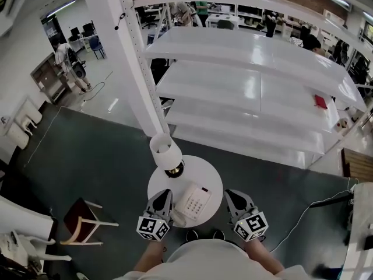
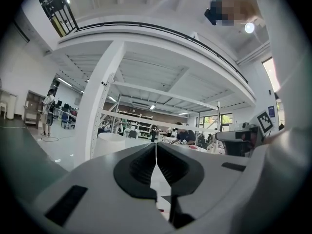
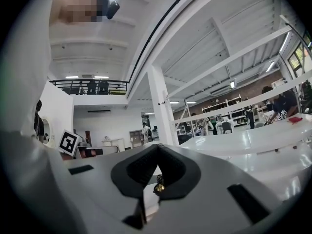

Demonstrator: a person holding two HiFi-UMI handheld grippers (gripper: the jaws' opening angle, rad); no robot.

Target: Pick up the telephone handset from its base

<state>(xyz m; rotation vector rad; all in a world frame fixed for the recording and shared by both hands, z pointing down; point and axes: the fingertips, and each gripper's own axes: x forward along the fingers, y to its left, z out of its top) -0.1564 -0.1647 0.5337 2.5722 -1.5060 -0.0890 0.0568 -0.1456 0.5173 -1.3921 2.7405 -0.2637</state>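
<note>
A white telephone [image 1: 195, 203] sits on a small round white table [image 1: 210, 177], its handset [image 1: 179, 214] lying along its left side on the base. My left gripper [image 1: 165, 192] hovers over the table's left edge, right beside the handset, with its jaws shut and nothing between them [image 2: 156, 144]. My right gripper [image 1: 231, 193] is off the table's right edge, apart from the phone. Its jaws meet at the tips and hold nothing [image 3: 157, 146]. Neither gripper view shows the phone.
A lamp with a white shade [image 1: 165, 150] stands at the table's far side, just beyond the phone. Behind it rise a white post [image 1: 125, 57] and a wide white shelving rack [image 1: 250, 86]. A chair with a dark red seat [image 1: 81, 219] stands left, and a cable [image 1: 303, 214] runs across the floor right.
</note>
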